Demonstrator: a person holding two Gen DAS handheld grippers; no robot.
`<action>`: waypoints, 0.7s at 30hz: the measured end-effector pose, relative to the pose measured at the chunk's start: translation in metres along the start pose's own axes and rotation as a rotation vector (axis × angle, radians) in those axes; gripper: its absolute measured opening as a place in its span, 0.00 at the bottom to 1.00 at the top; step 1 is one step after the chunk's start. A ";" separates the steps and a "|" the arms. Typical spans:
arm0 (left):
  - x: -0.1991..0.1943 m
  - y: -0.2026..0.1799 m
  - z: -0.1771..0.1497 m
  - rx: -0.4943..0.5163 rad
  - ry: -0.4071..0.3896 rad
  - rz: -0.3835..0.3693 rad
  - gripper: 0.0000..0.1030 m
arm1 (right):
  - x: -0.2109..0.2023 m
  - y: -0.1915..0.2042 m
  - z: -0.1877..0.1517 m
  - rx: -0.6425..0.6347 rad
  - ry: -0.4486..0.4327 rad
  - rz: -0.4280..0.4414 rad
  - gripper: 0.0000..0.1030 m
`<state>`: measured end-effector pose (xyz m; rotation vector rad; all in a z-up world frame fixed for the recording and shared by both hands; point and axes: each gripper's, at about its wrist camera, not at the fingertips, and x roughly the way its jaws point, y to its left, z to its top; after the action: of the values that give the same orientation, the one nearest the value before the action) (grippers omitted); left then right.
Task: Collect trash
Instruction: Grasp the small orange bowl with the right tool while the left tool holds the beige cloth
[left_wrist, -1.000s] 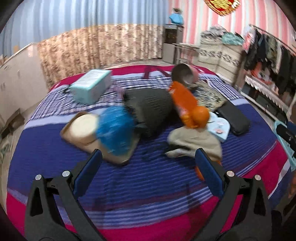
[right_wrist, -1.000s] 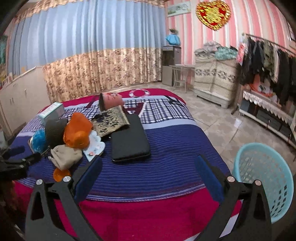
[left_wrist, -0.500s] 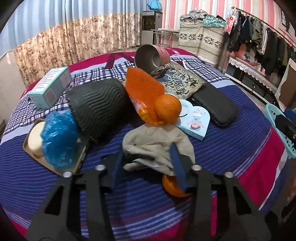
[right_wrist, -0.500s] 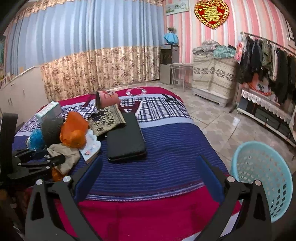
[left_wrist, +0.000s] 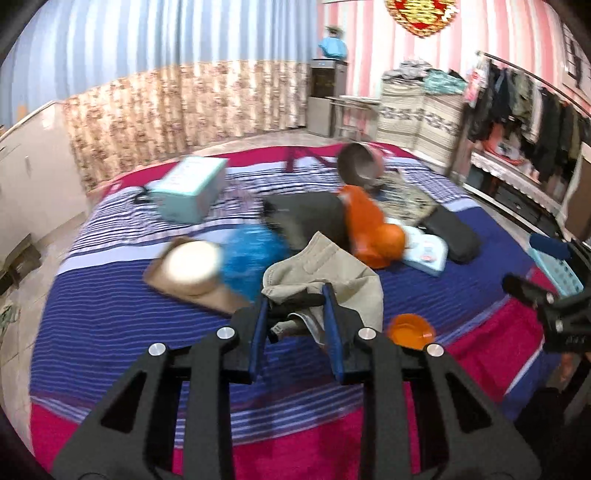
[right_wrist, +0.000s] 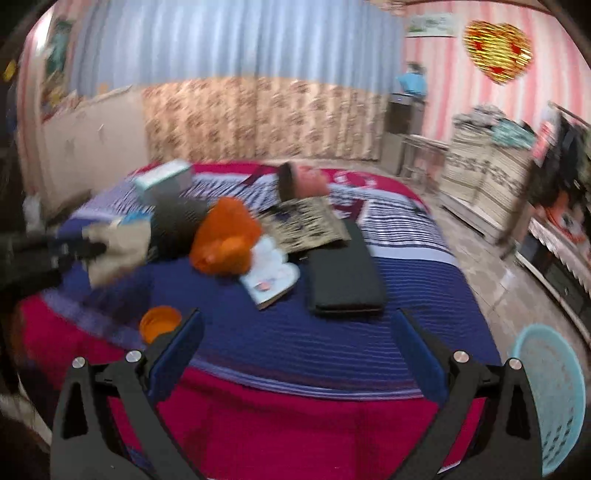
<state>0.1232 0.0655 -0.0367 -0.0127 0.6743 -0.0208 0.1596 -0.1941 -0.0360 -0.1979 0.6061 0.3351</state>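
From the left wrist view, the left claw (left_wrist: 295, 306) is nearly closed, its blue pads pinching a crumpled beige cloth (left_wrist: 328, 273) that hangs lifted above the striped bed (left_wrist: 110, 314). Just right of the claw an orange lid (left_wrist: 410, 330) lies on the bed. Ahead and to the left sit a blue plastic bag (left_wrist: 251, 258) and a pale round item on a brown tray (left_wrist: 192, 266) (both blurred). Ahead and to the right are an orange bag (left_wrist: 369, 232) and a black case (left_wrist: 450, 232); far right, the blue basket (left_wrist: 557, 273) shows at the bed's edge.

From the right wrist view, the right claw (right_wrist: 295, 347) is spread wide and holds nothing, hovering over the near edge of the bed (right_wrist: 332, 350). The cloth (right_wrist: 118, 247) hangs far to its left in the other claw (right_wrist: 79, 249). The lid (right_wrist: 160, 323) lies just beside its left finger. The case (right_wrist: 343, 273) is straight ahead, the orange bag (right_wrist: 225, 236) ahead to the left, and the basket (right_wrist: 554, 398) on the floor is close to its right.
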 end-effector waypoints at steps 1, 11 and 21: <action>-0.001 0.008 -0.001 -0.011 0.000 0.014 0.26 | 0.003 0.006 0.001 -0.023 0.012 0.020 0.95; 0.001 0.060 -0.022 -0.090 0.024 0.080 0.26 | 0.045 0.059 -0.003 -0.230 0.190 0.240 0.94; -0.002 0.085 -0.033 -0.127 0.029 0.111 0.26 | 0.072 0.090 0.002 -0.234 0.260 0.411 0.41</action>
<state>0.1023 0.1508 -0.0623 -0.0974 0.7042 0.1290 0.1839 -0.0922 -0.0844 -0.3460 0.8659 0.7877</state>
